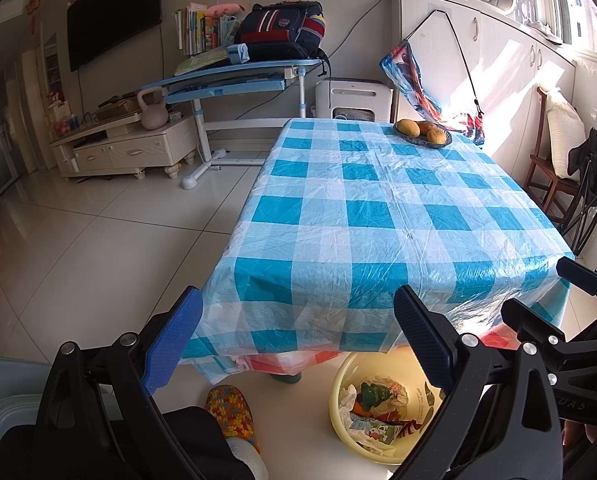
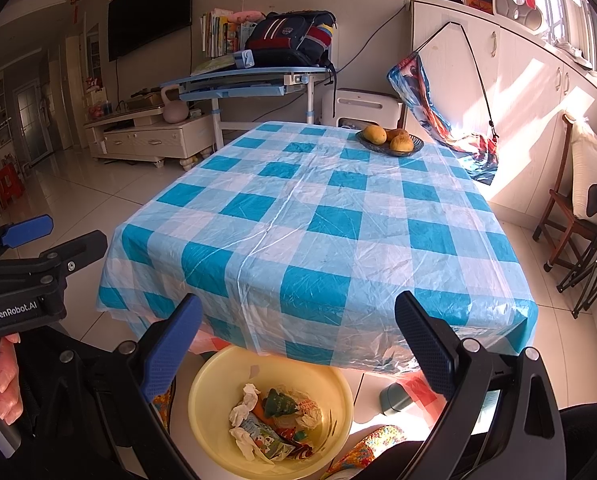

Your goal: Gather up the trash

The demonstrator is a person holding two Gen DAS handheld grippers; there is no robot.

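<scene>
A yellow basin (image 1: 338, 390) (image 2: 214, 376) stands on the floor under the table's near edge. It holds trash (image 1: 378, 408) (image 2: 274, 424): crumpled tissues, a green wrapper and a small carton. My left gripper (image 1: 298, 336) is open and empty, held above the floor in front of the table. My right gripper (image 2: 298, 340) is open and empty, just above the basin. The right gripper also shows at the right edge of the left wrist view (image 1: 578, 276), and the left gripper at the left edge of the right wrist view (image 2: 30, 230).
A table with a blue-and-white checked plastic cloth (image 1: 378, 208) (image 2: 318, 220) carries a dish of round fruit (image 1: 422, 132) (image 2: 390, 140) at its far end. Wooden chair (image 1: 550, 152) and dark folding frame at right. Blue desk (image 1: 234, 76), TV cabinet and tiled floor at left. My slippered feet (image 1: 230, 412) are near the basin.
</scene>
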